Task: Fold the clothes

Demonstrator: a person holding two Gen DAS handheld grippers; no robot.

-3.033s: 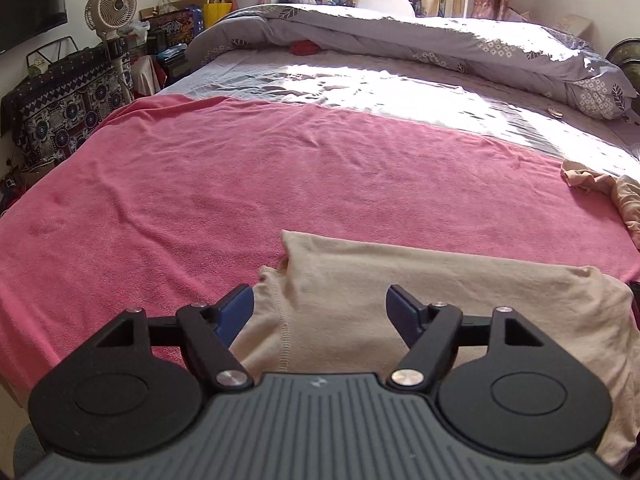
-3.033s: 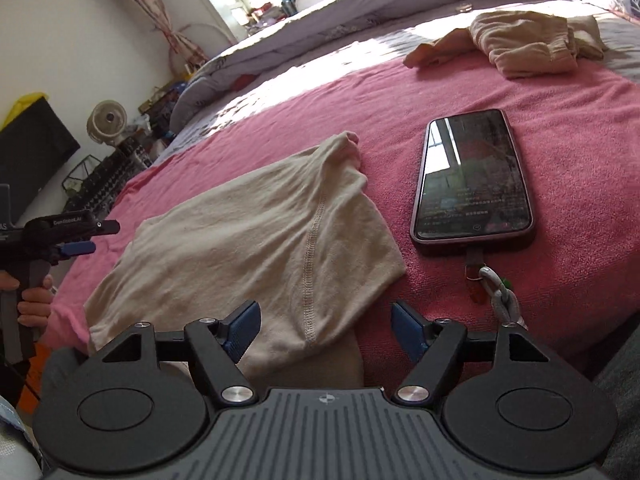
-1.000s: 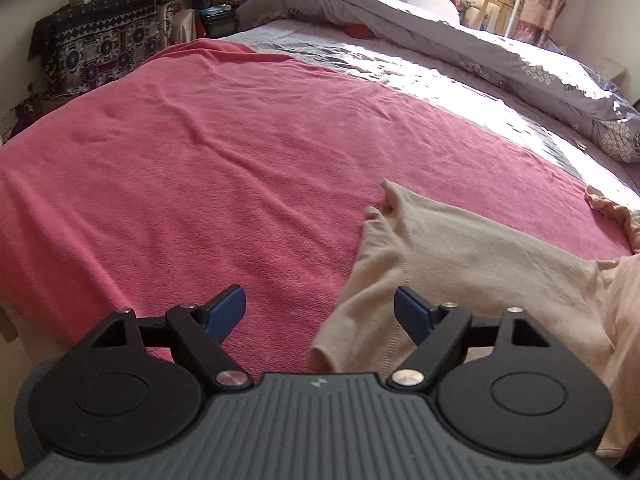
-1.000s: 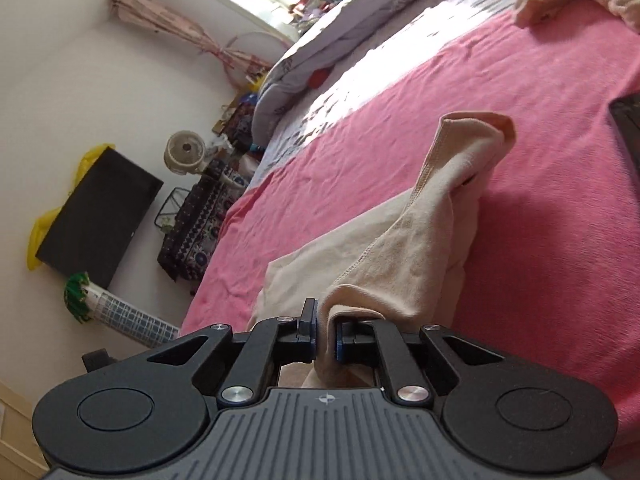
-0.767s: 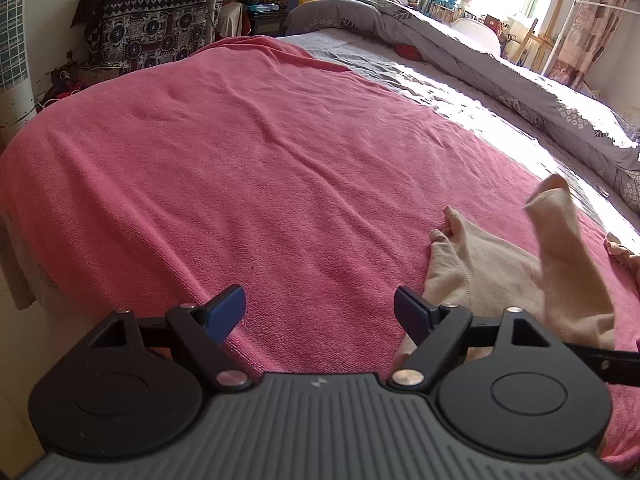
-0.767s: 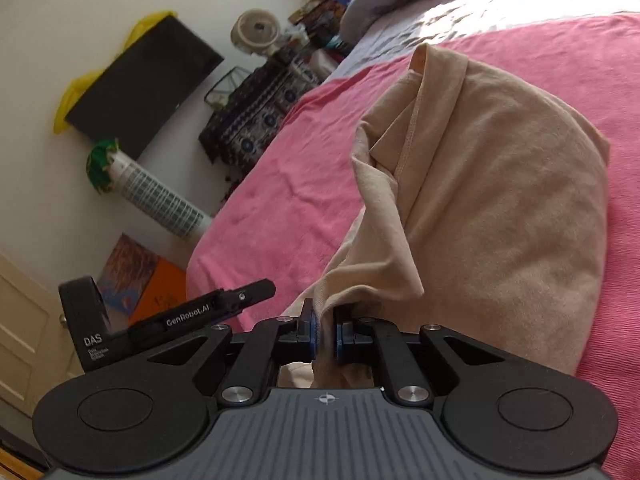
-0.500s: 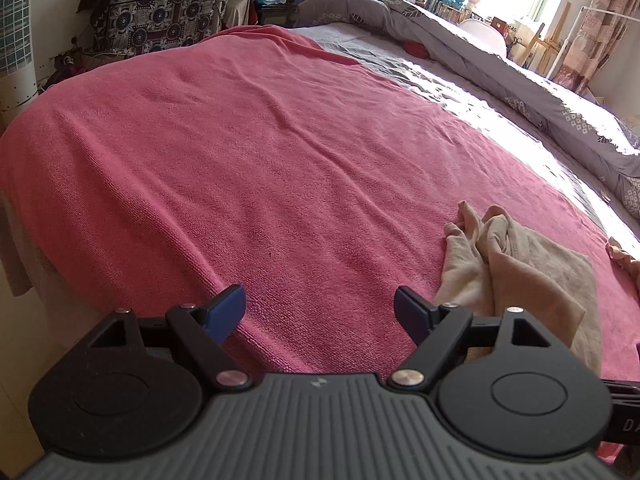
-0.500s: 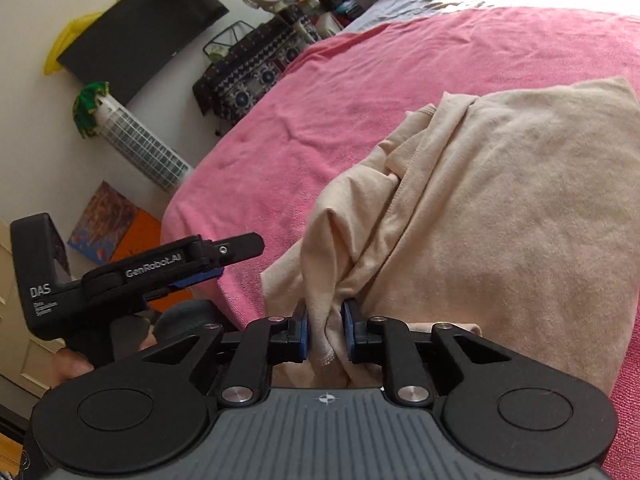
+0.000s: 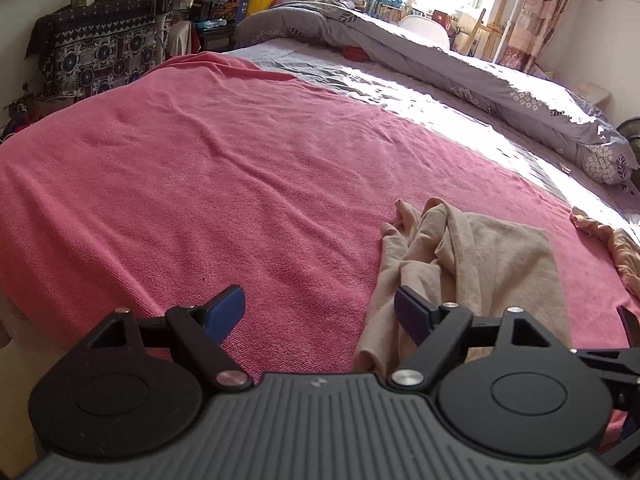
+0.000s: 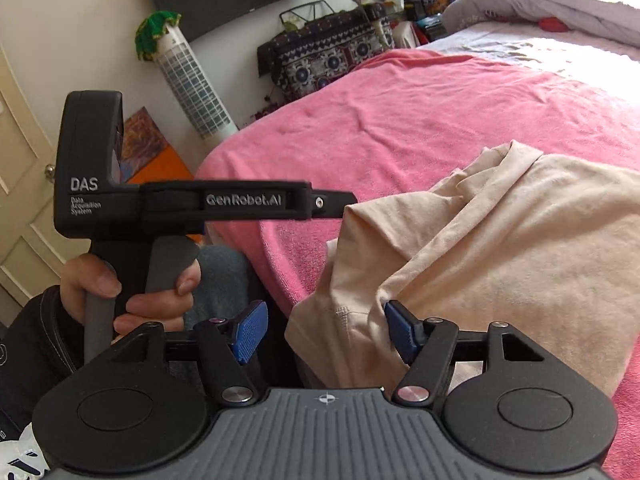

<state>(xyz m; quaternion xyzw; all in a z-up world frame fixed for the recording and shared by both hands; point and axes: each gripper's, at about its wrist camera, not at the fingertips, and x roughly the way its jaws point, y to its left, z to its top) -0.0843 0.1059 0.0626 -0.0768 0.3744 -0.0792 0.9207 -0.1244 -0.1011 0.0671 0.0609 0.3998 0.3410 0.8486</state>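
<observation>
A beige garment [image 9: 488, 264] lies folded over itself on the pink blanket [image 9: 224, 184], near the bed's front edge. My left gripper [image 9: 320, 308] hangs open over bare blanket just left of the garment, nothing between its fingers. In the right wrist view the same beige garment [image 10: 500, 256] fills the right side. My right gripper [image 10: 326, 330] is opening; the garment's loose corner lies between its blue pads, the left pad clear of the cloth. The left gripper [image 10: 336, 200] shows side-on there, held by a hand [image 10: 132, 292].
A second beige garment [image 9: 624, 248] lies crumpled at the blanket's right edge. A grey duvet [image 9: 460, 64] runs along the far side of the bed. Beyond the bed's left edge are a patterned cloth-covered cabinet [image 10: 320, 60], a tower fan [image 10: 192, 80] and a door [image 10: 20, 200].
The right gripper carried the garment's pinched edge across to the left, folding it over, then spread its jaws off the cloth. The left gripper stayed open.
</observation>
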